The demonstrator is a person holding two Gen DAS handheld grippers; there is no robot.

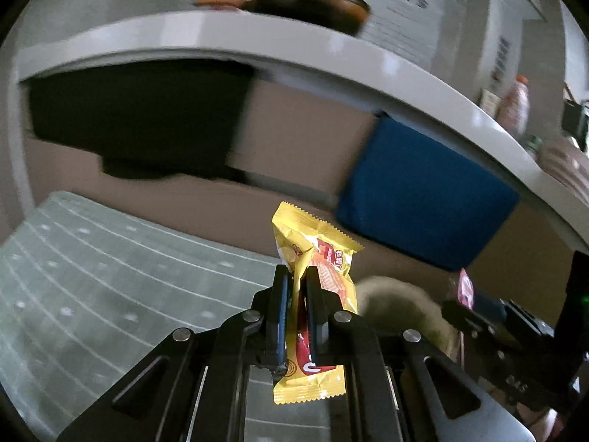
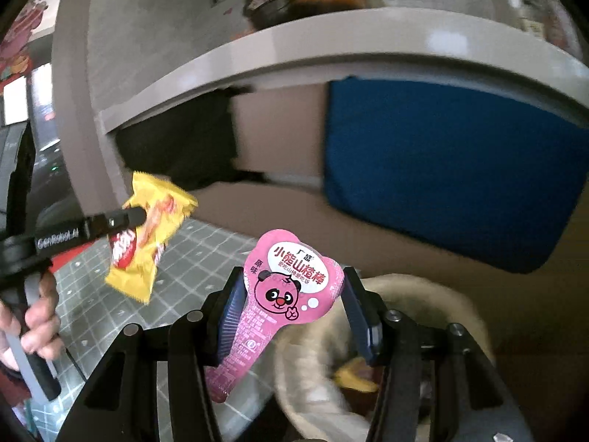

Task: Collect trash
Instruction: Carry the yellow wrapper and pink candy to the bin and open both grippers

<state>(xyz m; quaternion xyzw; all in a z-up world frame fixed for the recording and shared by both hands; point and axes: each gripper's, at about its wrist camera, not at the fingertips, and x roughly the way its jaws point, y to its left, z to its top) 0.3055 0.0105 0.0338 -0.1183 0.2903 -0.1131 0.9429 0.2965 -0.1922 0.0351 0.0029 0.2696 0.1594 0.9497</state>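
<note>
A yellow snack wrapper [image 1: 324,254] stands upright in my left gripper [image 1: 297,270], which is shut on its middle above the mat. In the right wrist view the same yellow wrapper [image 2: 147,258] hangs from the left gripper [image 2: 136,215] at the left. My right gripper [image 2: 293,272] holds a pink bear-print wrapper [image 2: 294,287] across its wide head, with both pads against its edges. Just below and right of it sits a beige fuzzy basket [image 2: 405,294] with a yellow scrap [image 2: 353,375] inside. The basket [image 1: 397,294] and the pink wrapper [image 1: 465,287] also show at the right of the left wrist view.
A green grid cutting mat [image 1: 92,276] lies below. Ahead runs a white table edge [image 1: 294,48] with a dark bowl [image 1: 313,0] and a bottle [image 1: 515,99] on top. Under it are a blue cushion [image 2: 441,169] and a black object [image 1: 140,118]. A hand [image 2: 36,316] grips the left handle.
</note>
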